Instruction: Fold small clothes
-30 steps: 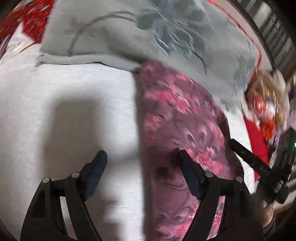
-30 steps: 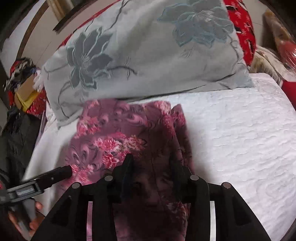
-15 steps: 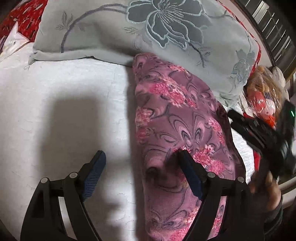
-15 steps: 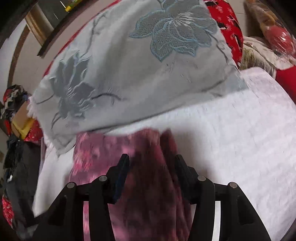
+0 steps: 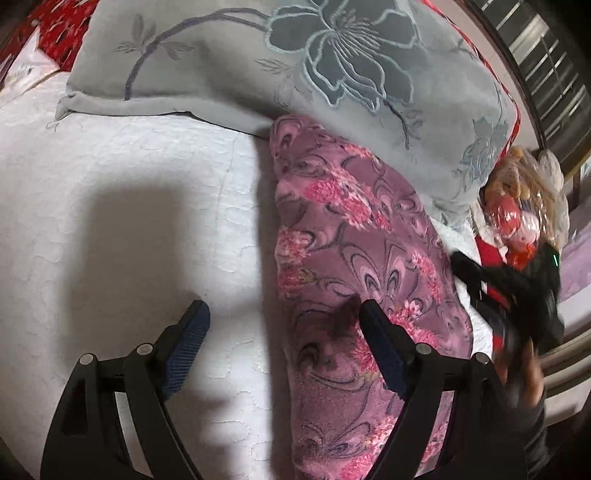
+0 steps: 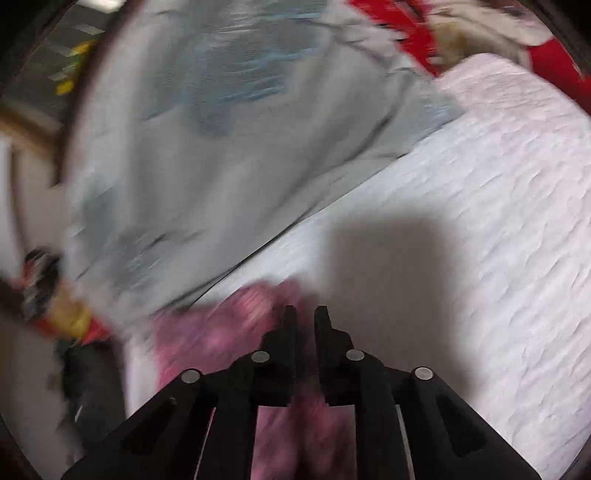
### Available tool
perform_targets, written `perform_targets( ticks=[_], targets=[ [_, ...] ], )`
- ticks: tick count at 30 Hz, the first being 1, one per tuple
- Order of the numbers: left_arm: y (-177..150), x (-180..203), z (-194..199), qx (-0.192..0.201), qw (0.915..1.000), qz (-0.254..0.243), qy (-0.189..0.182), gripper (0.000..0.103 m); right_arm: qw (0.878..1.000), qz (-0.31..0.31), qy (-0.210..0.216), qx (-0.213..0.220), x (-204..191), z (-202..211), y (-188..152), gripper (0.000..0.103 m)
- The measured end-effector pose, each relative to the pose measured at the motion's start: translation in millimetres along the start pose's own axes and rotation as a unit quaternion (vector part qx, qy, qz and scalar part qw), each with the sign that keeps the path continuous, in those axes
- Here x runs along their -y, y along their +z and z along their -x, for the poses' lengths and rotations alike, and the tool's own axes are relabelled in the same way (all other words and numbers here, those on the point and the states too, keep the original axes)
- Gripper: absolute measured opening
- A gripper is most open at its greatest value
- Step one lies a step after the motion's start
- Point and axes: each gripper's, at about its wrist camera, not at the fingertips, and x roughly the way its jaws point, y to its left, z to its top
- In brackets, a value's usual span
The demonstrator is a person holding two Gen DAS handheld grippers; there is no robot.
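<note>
A purple floral garment point(image 5: 354, 280) lies in a long folded strip on the white quilted bed cover point(image 5: 122, 206), its far end tucked against a grey pillow point(image 5: 332, 74) embroidered with a large dark flower. The left gripper point(image 5: 284, 328) hangs over the near part of the garment with its fingers spread wide: the left blue pad point(image 5: 188, 343) sits above bare bed cover, the right one above the cloth's middle, and neither presses on anything. In the left wrist view the right gripper point(image 5: 517, 291) shows at the right edge as a blurred black shape beside the garment's far-side edge, with a hand beneath it. The right wrist view is heavily smeared by motion; there the right gripper's fingers point(image 6: 290, 328) are closing, with only a narrow gap between them, and pink cloth point(image 6: 221, 332) lies below and to their left. Whether any fabric is caught between them cannot be told from the blur. Beyond the pillow, red patterned bedding point(image 5: 59, 26) shows, and a plastic-wrapped toy point(image 5: 524, 210) sits at the bed's right side.
</note>
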Motion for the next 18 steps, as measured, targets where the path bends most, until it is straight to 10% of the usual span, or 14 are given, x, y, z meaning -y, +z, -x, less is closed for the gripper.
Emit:
perform_targets(
  ticks=[2, 3, 7, 10, 13, 18],
  targets=[
    [-1, -1, -3, -0.007, 0.9999, 0.008, -0.007, 0.083, 0.999, 0.012, 0.034, -0.008, -1, 10, -19, 0.058],
    [-2, 1, -4, -0.008, 0.9999, 0.004, -0.005, 0.083, 0.999, 0.014, 0.035, -0.012, 1, 13, -30, 0.059],
    [-9, 21, 2, 0.000, 0.9992, -0.039, -0.012, 0.071, 0.996, 0.082, -0.008, -0.019, -8, 22, -53, 0.009],
    [-13, 29, -2, -0.001, 0.9980, -0.058, 0.026, 0.071, 0.996, 0.082, -0.001, 0.026, -5, 44, -61, 0.000],
    [-17, 29, -8, -0.009, 0.9966, -0.070, 0.043, 0.071, 0.995, 0.061, -0.080, -0.024, 22, 31, -64, 0.000],
    [-23, 18, 6, -0.052, 0.9959, -0.065, -0.035, 0.070, 0.999, 0.016, 0.036, 0.010, 23, 82, -87, 0.027]
  ],
)
